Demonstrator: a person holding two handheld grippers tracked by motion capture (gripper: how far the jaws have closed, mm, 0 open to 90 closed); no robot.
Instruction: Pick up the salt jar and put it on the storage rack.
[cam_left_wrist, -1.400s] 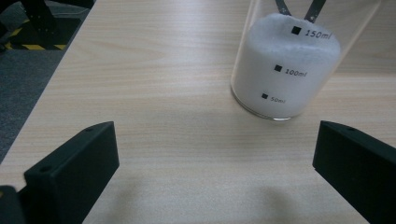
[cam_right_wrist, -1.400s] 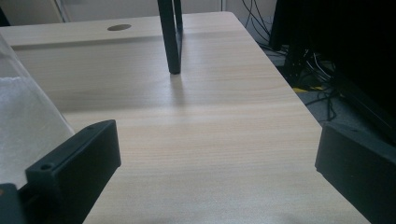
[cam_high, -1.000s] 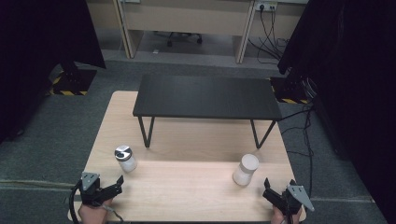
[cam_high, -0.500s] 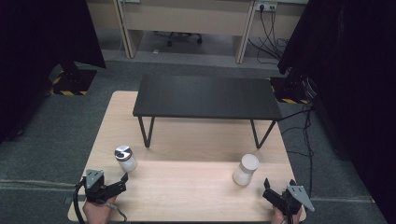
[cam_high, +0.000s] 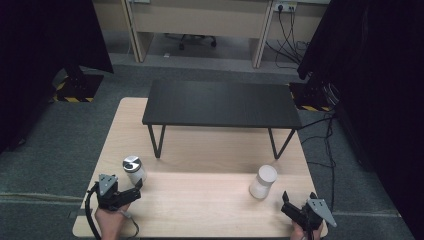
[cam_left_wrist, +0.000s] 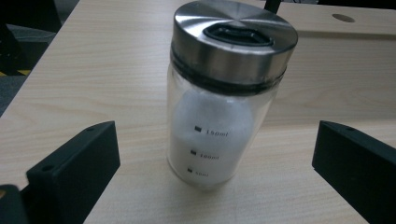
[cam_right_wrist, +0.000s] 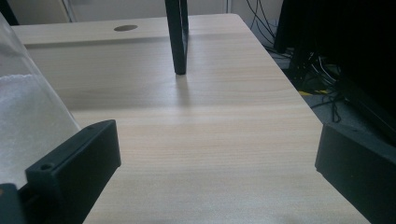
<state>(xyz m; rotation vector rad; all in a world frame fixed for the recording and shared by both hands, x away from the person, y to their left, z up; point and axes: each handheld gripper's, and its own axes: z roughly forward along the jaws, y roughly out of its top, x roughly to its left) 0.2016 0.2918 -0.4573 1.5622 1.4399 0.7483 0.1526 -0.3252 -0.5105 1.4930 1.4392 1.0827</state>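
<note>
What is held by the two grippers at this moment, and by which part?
Nothing is held. The left gripper is open, its fingers apart from the glass jar between them. The right gripper is open over bare table.

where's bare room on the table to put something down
Bare wood lies between the jar and the white bottle, and the black shelf top is free. It is tight where the left gripper nears the jar.

On my table (cam_high: 210, 210) I count two jars: one glass jar (cam_high: 134, 169) with a steel lid, and one white jar (cam_high: 263, 182). There is one black bench (cam_high: 220, 105), and I hold two grippers, left (cam_high: 131, 190) and right (cam_high: 289, 210).
</note>
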